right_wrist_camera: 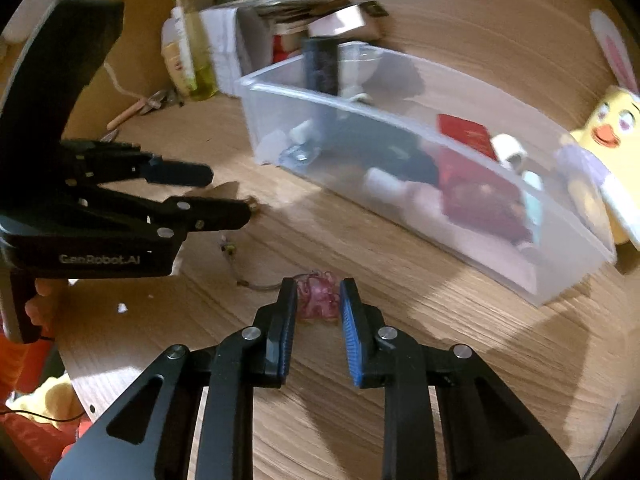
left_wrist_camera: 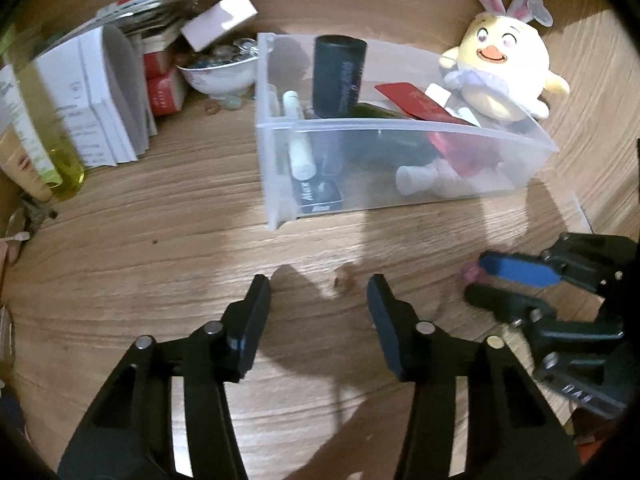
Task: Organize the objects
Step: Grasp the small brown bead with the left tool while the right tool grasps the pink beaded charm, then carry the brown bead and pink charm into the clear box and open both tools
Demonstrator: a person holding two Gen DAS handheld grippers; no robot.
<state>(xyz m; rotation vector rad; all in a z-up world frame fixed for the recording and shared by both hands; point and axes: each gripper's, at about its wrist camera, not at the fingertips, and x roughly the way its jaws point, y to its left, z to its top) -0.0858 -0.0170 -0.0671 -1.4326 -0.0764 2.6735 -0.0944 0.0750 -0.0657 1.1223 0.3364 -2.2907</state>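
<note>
A small pink coiled hair tie lies on the wooden table in front of a clear plastic bin. My right gripper is shut on it, and both pads touch its sides. In the left wrist view the right gripper comes in from the right with the pink hair tie at its tips. My left gripper hangs open over bare table with nothing between its fingers. A small brown bit lies just beyond them. The bin holds a black cylinder, a red card and white tubes.
A yellow plush chick with rabbit ears leans on the bin's far right corner. At the left stand a stack of papers, a bowl of glass beads, a pink box and a yellow-green bottle. A thin cord lies left of the hair tie.
</note>
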